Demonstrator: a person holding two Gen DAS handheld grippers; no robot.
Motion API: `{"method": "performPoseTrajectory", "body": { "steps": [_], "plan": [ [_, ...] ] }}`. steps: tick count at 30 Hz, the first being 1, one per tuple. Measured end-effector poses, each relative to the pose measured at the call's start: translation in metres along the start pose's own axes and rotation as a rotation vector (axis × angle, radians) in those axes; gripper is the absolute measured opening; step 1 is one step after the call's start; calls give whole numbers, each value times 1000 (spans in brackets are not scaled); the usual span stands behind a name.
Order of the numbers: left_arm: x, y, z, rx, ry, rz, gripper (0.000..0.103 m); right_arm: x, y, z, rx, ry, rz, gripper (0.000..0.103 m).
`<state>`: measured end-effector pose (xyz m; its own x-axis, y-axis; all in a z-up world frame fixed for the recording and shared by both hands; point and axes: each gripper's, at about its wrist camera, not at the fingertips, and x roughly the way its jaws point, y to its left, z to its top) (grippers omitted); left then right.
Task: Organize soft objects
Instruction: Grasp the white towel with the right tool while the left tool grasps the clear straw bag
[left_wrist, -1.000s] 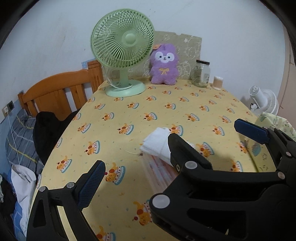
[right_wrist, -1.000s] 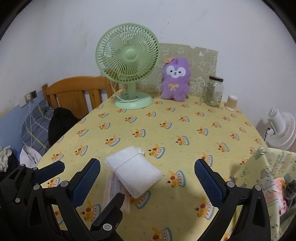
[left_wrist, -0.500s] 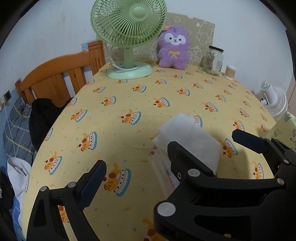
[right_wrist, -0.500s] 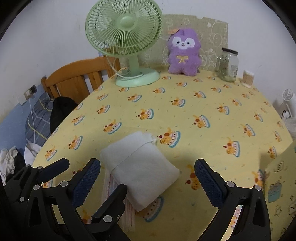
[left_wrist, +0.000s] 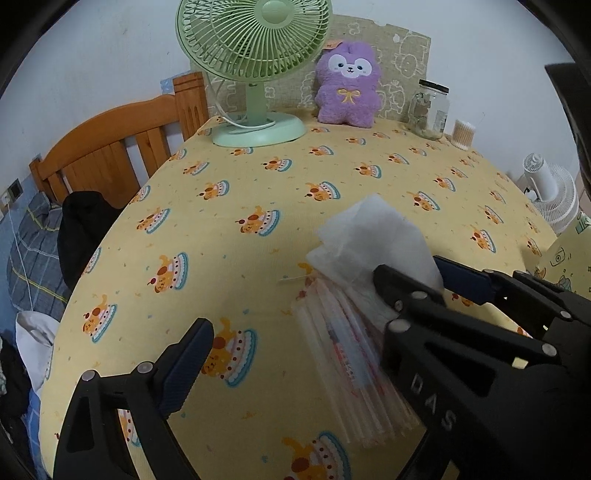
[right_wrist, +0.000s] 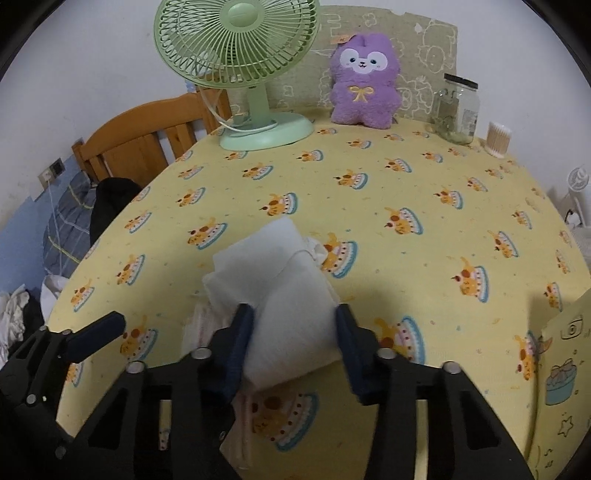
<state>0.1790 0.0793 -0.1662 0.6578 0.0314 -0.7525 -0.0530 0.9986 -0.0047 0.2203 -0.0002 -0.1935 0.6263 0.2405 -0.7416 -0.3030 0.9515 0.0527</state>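
Right gripper closing on a white pad at the near table edge.
Left wrist view: left gripper hangs wide open, empty, beside the striped packet.
Right wrist view: right gripper brackets the white pad, fingers touching its sides, presumably to lift it.

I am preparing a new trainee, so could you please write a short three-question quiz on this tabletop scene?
1. True or false: the purple plush toy lies flat at the table's near edge.
2. What sits between the fingers of the right gripper? A) glass jar B) white folded cloth C) green fan
3. What does the white folded cloth rest on?

Key:
1. False: it sits upright at the far edge.
2. B
3. A clear plastic packet with pink print.
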Motion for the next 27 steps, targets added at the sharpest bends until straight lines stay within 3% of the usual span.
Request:
{"method": "performPoseTrajectory", "body": {
  "steps": [4, 14, 17, 19, 23, 25, 27],
  "plan": [
    [-4, -6, -1, -2, -3, -3, 94, -4, -5, -1, -5, 2, 10, 30],
    [-7, -29, 0, 22, -10, -51, 95, -31, -24, -7, 23, -70, -76, 29],
    [3, -35, 0, 28, 34, -57, 94, -32, -31, -9, 26, -58, -86, 29],
    [7, -38, -1, 29, 56, -60, 77, -30, -35, -12, 33, -50, -89, 29],
    [8, -41, -1, 36, 45, -50, 66, -24, -42, -15, 48, -26, -79, 29],
    [5, -43, -2, 36, 34, -59, 43, -23, -41, -16, 50, -25, -78, 29],
    [4, -43, -3, 35, 35, -67, 36, -23, -41, -16, 54, -25, -74, 29]
  ]
}}
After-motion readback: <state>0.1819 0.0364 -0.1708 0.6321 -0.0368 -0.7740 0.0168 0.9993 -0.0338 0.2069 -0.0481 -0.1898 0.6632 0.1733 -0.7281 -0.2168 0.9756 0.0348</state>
